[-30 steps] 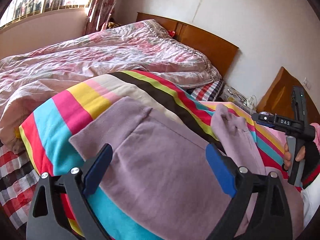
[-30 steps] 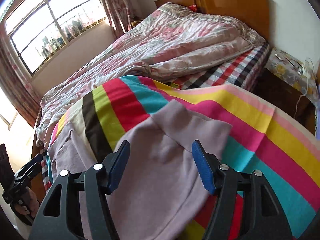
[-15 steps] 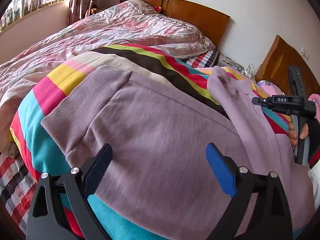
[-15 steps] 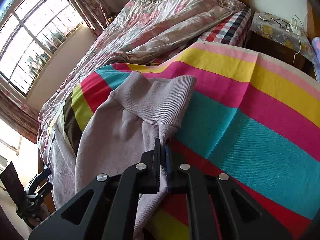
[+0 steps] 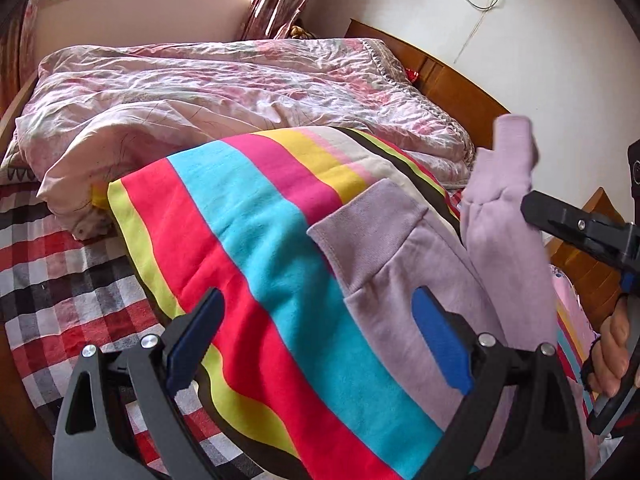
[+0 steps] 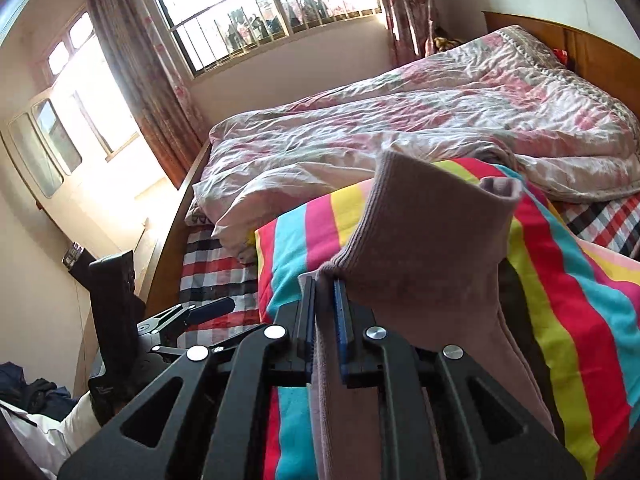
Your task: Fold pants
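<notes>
Lilac sweatpants [image 5: 404,280] lie on a bright striped blanket [image 5: 256,240] on the bed. My right gripper [image 6: 324,316] is shut on the pants' ribbed cuff [image 6: 424,232] and holds that leg raised off the blanket. In the left wrist view the lifted leg [image 5: 504,208] hangs from the right gripper [image 5: 532,204] at the right. My left gripper [image 5: 316,340] is open and empty, jaws wide apart, low over the blanket beside the other ribbed cuff [image 5: 368,220]. The left gripper also shows in the right wrist view [image 6: 208,308], at lower left.
A crumpled pink floral quilt [image 5: 200,92] fills the far half of the bed. A checked sheet [image 5: 60,264] shows at the left. A wooden headboard [image 5: 452,88] and wall stand at the right. A window [image 6: 260,4] with curtains lies beyond the bed.
My right gripper closed on the cuff, then lifted the pant leg up and across toward the left. My left gripper stayed open and swung left off the pants, over the blanket.
</notes>
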Demonstrator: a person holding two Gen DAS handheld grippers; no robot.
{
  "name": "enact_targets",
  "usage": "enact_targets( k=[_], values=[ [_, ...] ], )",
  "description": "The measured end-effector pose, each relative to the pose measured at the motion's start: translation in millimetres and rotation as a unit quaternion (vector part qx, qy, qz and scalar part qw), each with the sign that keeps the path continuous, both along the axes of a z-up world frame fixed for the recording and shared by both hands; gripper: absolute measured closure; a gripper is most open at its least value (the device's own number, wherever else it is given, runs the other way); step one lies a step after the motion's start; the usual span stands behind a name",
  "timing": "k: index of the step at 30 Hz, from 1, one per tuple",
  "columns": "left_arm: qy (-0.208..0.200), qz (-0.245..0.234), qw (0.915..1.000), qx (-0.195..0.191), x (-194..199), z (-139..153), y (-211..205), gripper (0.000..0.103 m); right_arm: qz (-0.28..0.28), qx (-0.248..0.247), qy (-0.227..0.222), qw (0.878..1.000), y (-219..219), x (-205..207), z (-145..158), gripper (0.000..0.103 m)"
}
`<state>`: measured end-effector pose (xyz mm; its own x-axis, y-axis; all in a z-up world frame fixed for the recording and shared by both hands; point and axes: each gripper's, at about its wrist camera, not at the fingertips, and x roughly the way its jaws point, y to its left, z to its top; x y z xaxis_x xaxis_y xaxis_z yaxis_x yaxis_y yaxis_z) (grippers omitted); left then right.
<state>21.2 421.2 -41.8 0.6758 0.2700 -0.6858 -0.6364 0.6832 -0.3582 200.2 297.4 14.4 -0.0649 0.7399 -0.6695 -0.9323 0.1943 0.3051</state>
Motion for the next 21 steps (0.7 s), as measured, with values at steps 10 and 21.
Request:
enact_targets(
  k=[10,21],
  values=[
    [-0.034,-0.076,0.9955,-0.045,13.5,-5.5,-16.3,0.012,-0.071,0.004,-0.039,0.997,-115.0,18.1,-7.9,0.061],
    [-0.019,-0.121,0.9913,-0.047,58.8,-18.4,-34.1,0.043,-0.047,-0.08,-0.105,0.99,-231.4,-91.6,-79.4,0.073]
  ],
)
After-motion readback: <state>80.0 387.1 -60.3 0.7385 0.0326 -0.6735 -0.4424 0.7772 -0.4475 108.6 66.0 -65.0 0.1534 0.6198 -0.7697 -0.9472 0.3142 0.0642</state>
